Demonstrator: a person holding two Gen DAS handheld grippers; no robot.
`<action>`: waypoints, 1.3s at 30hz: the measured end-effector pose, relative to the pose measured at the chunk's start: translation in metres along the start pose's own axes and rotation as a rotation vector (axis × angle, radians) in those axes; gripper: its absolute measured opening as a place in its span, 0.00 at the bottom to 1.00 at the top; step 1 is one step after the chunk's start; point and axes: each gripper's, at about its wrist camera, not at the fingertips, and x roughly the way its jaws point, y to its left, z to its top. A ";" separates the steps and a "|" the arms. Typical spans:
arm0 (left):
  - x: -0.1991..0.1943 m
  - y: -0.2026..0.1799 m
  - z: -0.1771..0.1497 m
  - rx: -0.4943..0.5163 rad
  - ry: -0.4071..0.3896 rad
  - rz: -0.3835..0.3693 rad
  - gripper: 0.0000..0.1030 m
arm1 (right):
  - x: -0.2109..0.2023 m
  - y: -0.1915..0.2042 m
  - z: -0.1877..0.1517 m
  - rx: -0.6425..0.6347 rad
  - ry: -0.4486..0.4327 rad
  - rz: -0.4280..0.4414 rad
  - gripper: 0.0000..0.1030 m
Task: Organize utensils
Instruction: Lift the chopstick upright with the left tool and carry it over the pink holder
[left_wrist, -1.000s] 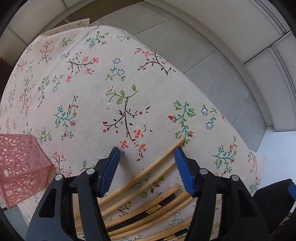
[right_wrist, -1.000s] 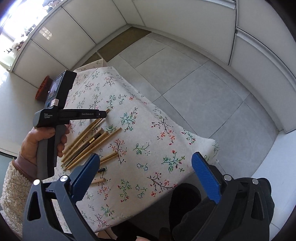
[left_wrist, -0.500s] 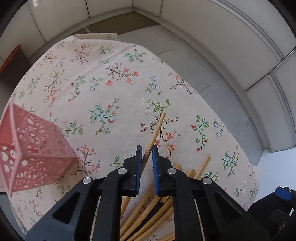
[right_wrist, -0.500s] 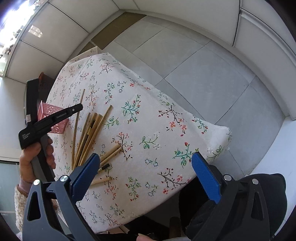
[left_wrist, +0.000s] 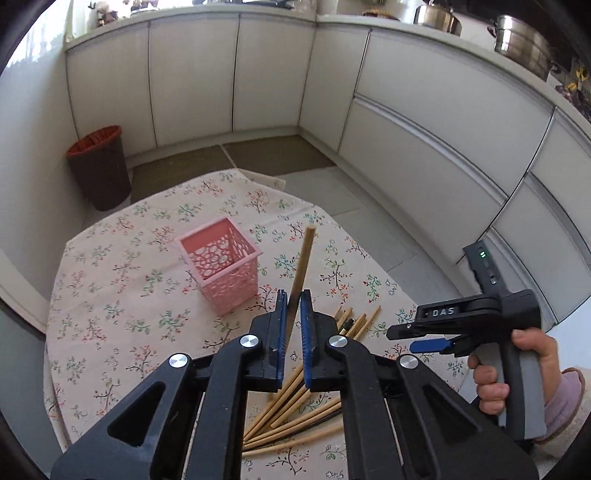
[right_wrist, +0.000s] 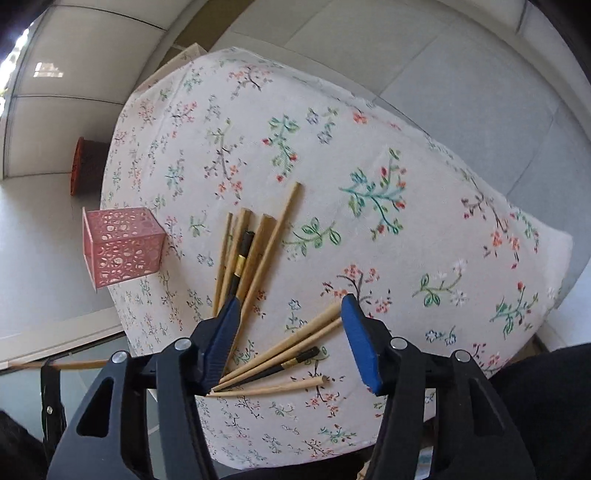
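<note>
One chopstick (left_wrist: 302, 264) is pinched in your left gripper (left_wrist: 293, 306), lifted above the floral tablecloth (left_wrist: 110, 295) near the pink holder (left_wrist: 221, 269). Your right gripper (right_wrist: 288, 321), jaws just narrowing yet empty, hovers over loose chopsticks (right_wrist: 280, 354).

Brown bin (left_wrist: 100, 167) beside white cabinets (left_wrist: 229, 77)

Chopstick (left_wrist: 303, 258) raised — pink holder (left_wrist: 221, 266) upright.
</note>
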 end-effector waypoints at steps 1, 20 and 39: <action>-0.010 0.001 -0.001 -0.003 -0.028 -0.005 0.05 | 0.003 -0.004 -0.004 0.026 0.010 -0.027 0.50; -0.124 0.019 -0.009 -0.035 -0.362 -0.118 0.05 | 0.040 -0.003 -0.025 0.242 -0.060 -0.132 0.16; -0.123 0.024 -0.012 -0.048 -0.364 -0.114 0.05 | 0.023 0.001 -0.028 0.103 -0.149 -0.002 0.10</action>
